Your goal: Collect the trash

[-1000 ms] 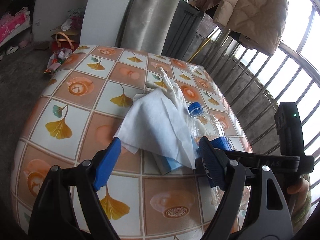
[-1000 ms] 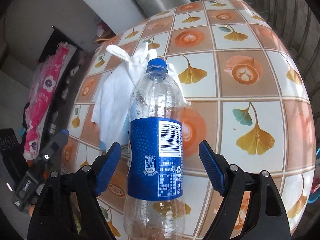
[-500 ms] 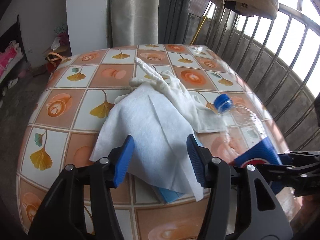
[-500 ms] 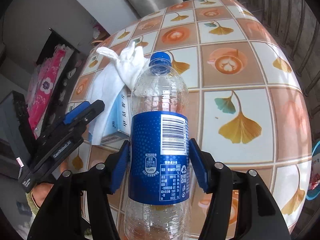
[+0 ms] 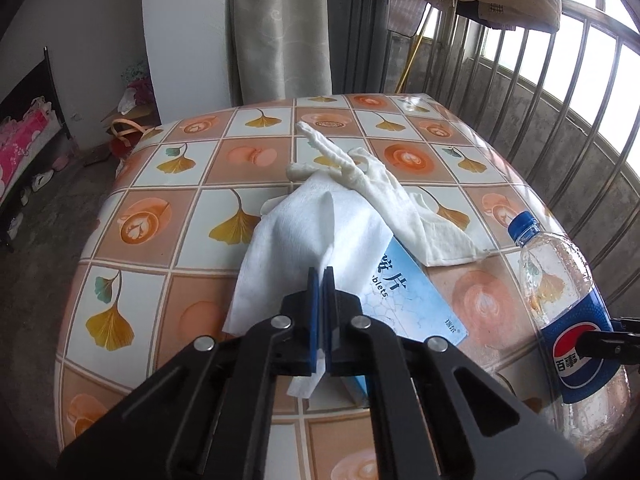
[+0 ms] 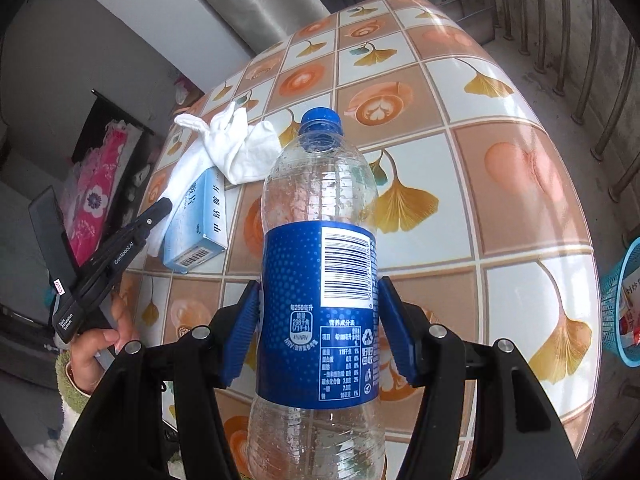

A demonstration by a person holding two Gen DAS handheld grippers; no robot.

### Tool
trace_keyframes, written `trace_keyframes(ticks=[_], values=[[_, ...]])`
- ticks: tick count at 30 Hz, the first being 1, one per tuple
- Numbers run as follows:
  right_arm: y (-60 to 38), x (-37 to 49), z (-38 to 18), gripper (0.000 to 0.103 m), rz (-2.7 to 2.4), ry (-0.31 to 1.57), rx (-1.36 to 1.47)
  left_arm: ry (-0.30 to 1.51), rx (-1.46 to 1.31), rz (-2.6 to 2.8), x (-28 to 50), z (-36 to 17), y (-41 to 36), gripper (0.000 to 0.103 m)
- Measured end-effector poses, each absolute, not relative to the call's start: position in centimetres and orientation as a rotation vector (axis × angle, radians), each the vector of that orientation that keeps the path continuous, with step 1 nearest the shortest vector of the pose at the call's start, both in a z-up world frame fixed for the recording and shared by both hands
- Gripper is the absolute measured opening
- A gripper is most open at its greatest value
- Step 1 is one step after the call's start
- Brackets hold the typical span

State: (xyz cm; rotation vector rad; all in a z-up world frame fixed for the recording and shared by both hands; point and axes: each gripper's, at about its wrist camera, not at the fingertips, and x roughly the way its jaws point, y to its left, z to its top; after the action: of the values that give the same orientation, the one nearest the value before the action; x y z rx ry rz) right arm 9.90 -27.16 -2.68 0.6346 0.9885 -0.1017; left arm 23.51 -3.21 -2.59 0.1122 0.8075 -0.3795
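Trash is spread over the table with the orange-and-cream ginkgo-leaf oilcloth [image 5: 168, 208]: a crumpled white paper tissue [image 5: 296, 240], a flat pale-blue cardboard tablet box [image 5: 404, 300] partly under it, a limp white cotton glove [image 5: 384, 196] beyond, and a clear plastic cola bottle with a blue cap and blue label [image 6: 320, 292] nearer the railing side. The left gripper [image 5: 323, 280] is pressed fully together on the near fold of the tissue, a corner of which hangs out below the blue pads. The right gripper [image 6: 320, 332] is clamped on the bottle's labelled middle, one pad on each side.

Both picks look made, so lifting is judged the step in hand. The tissue should be raised slowly and straight up, so that the thin sheet is not torn and the box beneath is not dragged along. The bottle is best kept upright and squeezed no harder, since the thin wall may buckle and slip. A blue mesh basket [image 6: 620, 304], seen past the table edge in the right wrist view, is probably where the items should be dropped; the box and glove would be left for a second pass
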Motion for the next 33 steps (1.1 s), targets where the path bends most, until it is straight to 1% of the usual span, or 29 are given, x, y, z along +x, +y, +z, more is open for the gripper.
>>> trace_keyframes(ticks=[4,9,12,16,17,18,19,20,21,22,23,25,27,33], values=[[-27.5,10.1,-2.8,0.057,-0.098,0.988,0.633,0.782,0.085,-0.403,21.6,-0.6,-2.1,0.0],[-27.8,10.0,-2.9,0.057,-0.09,0.983,0.642,0.836,0.01,-0.482,17.6,1.3,0.2,0.0],[-27.8,10.0,-2.9,0.057,-0.087,0.981,0.642,0.907,-0.03,-0.525,15.0,1.0,1.3,0.0],[-27.8,10.0,-2.9,0.057,-0.087,0.98,0.641,1.041,-0.068,-0.566,12.3,-1.0,2.4,0.0],[-27.8,10.0,-2.9,0.057,-0.087,0.981,0.64,1.062,-0.069,-0.573,11.9,-1.5,2.6,0.002],[-27.8,10.0,-2.9,0.057,-0.088,0.983,0.637,1.082,-0.067,-0.585,11.5,-1.9,2.6,0.009],[-27.8,10.1,-2.9,0.058,-0.088,0.985,0.634,1.088,-0.063,-0.591,11.2,-2.1,2.7,0.02],[-27.8,10.1,-2.9,0.058,-0.088,0.987,0.631,1.082,-0.055,-0.589,10.9,-2.2,2.8,0.028],[-27.7,10.1,-2.8,0.057,-0.089,0.989,0.626,1.066,-0.045,-0.58,10.8,-2.2,2.8,0.04],[-27.7,10.2,-2.8,0.058,-0.09,0.991,0.624,1.043,-0.034,-0.571,10.7,-2.0,2.9,0.048],[-27.6,10.2,-2.7,0.058,-0.091,0.993,0.621,1.022,-0.022,-0.567,10.7,-1.7,2.9,0.051],[-27.5,10.3,-2.7,0.058,-0.092,0.995,0.618,1.0,0.002,-0.559,11.4,-1.5,2.6,0.065],[-27.5,10.4,-2.7,0.058,-0.093,0.995,0.617,1.006,0.034,-0.541,12.3,-1.9,2.1,0.067],[-27.3,10.6,-2.6,0.058,-0.095,1.0,0.607,1.043,0.097,-0.525,13.8,-3.7,0.1,0.068]])
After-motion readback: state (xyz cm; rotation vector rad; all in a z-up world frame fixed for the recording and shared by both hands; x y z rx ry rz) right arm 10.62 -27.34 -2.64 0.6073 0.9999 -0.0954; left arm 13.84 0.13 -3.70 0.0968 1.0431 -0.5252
